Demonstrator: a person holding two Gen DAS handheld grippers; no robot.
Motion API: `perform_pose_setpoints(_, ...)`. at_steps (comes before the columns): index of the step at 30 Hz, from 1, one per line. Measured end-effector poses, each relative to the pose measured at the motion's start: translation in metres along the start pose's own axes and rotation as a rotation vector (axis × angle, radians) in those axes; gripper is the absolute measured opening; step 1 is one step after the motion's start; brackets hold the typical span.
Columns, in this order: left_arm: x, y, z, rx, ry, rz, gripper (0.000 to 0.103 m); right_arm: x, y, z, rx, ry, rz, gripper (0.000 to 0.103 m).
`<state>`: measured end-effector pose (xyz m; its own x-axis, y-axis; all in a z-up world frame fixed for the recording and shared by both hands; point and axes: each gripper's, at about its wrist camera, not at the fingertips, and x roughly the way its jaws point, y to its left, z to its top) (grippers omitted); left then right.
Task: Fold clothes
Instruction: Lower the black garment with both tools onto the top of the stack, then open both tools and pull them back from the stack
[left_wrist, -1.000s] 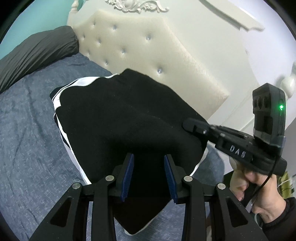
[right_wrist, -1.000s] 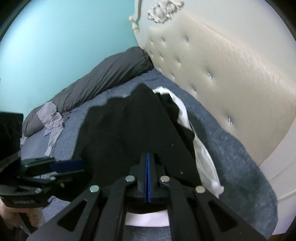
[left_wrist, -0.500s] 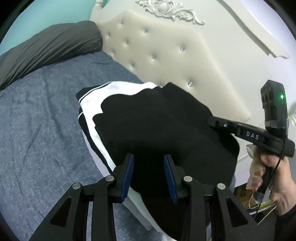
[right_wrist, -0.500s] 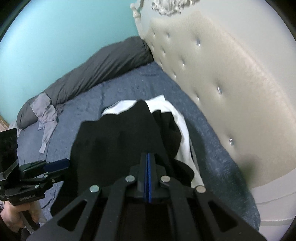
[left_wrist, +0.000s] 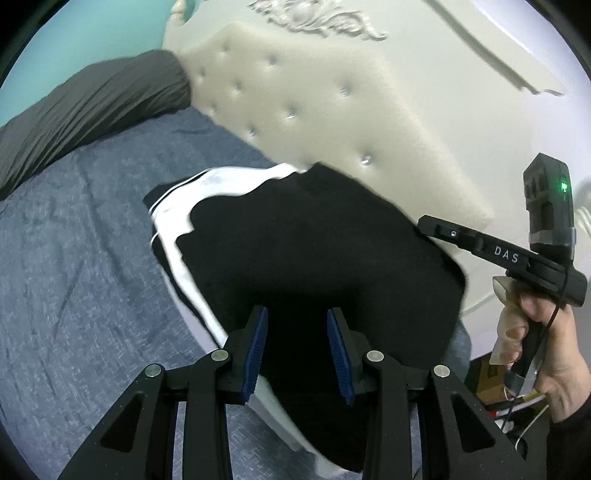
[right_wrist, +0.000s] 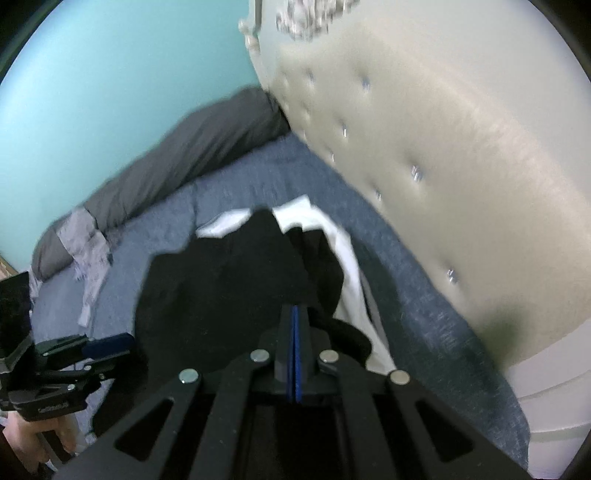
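A black garment with white stripes (left_wrist: 314, 251) hangs spread between both grippers above the bed, its white-striped part trailing onto the sheet. In the left wrist view my left gripper (left_wrist: 296, 312) has its blue pads a little apart with a thick black fold between them, and cloth hangs below the fingers. The right gripper (left_wrist: 424, 221), held by a hand (left_wrist: 535, 332), pinches the garment's far right corner. In the right wrist view the right gripper (right_wrist: 294, 308) is shut tight on the black garment (right_wrist: 229, 295), and the left gripper (right_wrist: 122, 345) meets the cloth's left edge.
The bed has a blue-grey sheet (left_wrist: 74, 277) and a tufted cream headboard (left_wrist: 314, 110) close behind the garment. A dark grey pillow roll (left_wrist: 92, 107) lies along the teal wall. A pale grey garment (right_wrist: 86, 251) lies on the sheet. Floor clutter (left_wrist: 498, 387) sits beyond the bed's corner.
Both grippers have shifted sideways together with the garment held between them. More of the headboard and of the white-striped part on the sheet shows now. Both grips are unchanged.
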<state>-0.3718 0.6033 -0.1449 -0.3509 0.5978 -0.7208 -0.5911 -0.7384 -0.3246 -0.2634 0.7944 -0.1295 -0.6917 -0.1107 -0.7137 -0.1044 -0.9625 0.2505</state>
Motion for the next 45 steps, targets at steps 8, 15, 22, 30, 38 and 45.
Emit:
perform_pose_setpoints(8,0.001,-0.036,-0.020,0.067,0.044,-0.053,0.036,-0.024,-0.005,-0.027,0.001,-0.027,0.009,0.000)
perform_pose_setpoints(15,0.009,-0.035,-0.035,0.053,0.057,-0.048,0.037,-0.008,-0.016,-0.052,0.059,-0.004,-0.009,0.000)
perform_pose_setpoints(22,-0.014,-0.034,-0.032,0.023,0.009,-0.026,0.037,-0.032,-0.014,-0.051,0.108,-0.103,0.022,0.000)
perform_pose_setpoints(30,-0.040,-0.039,-0.038,0.008,-0.011,-0.024,0.036,-0.065,0.016,-0.054,0.088,-0.165,0.028,0.000)
perform_pose_setpoints(38,-0.082,-0.050,-0.048,0.011,-0.048,-0.030,0.036,-0.094,0.042,-0.061,0.086,-0.187,0.031,0.000)
perform_pose_setpoints(45,-0.119,-0.057,-0.059,0.003,-0.077,-0.034,0.036,-0.122,0.062,-0.071,0.082,-0.197,0.031,0.002)
